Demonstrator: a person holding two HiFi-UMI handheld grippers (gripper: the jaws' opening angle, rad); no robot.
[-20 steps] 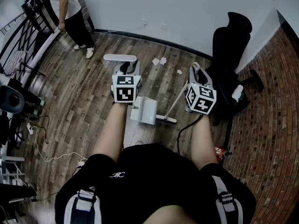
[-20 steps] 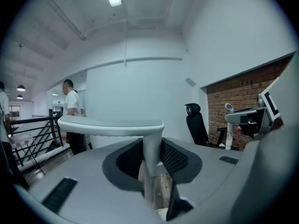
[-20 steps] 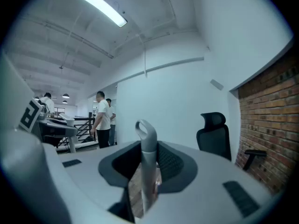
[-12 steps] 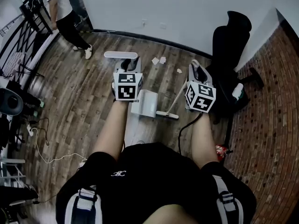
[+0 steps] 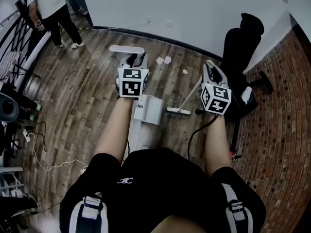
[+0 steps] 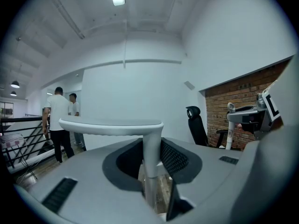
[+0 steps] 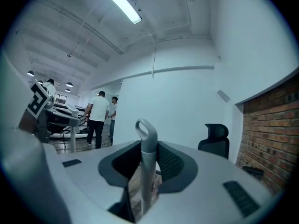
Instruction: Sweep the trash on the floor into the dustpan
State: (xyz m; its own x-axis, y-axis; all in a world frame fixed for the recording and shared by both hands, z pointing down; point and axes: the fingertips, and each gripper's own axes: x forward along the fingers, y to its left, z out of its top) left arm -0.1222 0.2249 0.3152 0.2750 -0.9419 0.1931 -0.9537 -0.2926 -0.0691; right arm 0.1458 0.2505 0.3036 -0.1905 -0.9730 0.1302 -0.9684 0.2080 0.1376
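My left gripper (image 5: pixel 132 61) is shut on the upright white stem of the dustpan handle (image 6: pixel 150 146), just under its flat top bar (image 5: pixel 127 49). The white dustpan (image 5: pixel 148 109) rests on the wooden floor below it, between my arms. Over to the right, my right gripper (image 5: pixel 212 71) is shut on the grey broom handle (image 7: pixel 146 148), whose looped end sticks up past the jaws. The broom's shaft slants down left to the broom head (image 5: pixel 179 111), beside the dustpan's right edge. Three small white paper scraps (image 5: pixel 161 60) lie farther ahead, near the wall.
A black office chair (image 5: pixel 240 40) stands at the right, close to my right gripper. Red brick flooring (image 5: pixel 277 130) begins beyond it. Two people (image 5: pixel 48 4) stand at the far left by a black railing. Cables (image 5: pixel 39 142) trail over the floor at left.
My right gripper has shifted a little to the right and the broom head has slid forward beside the dustpan. The people at far left have walked farther away.
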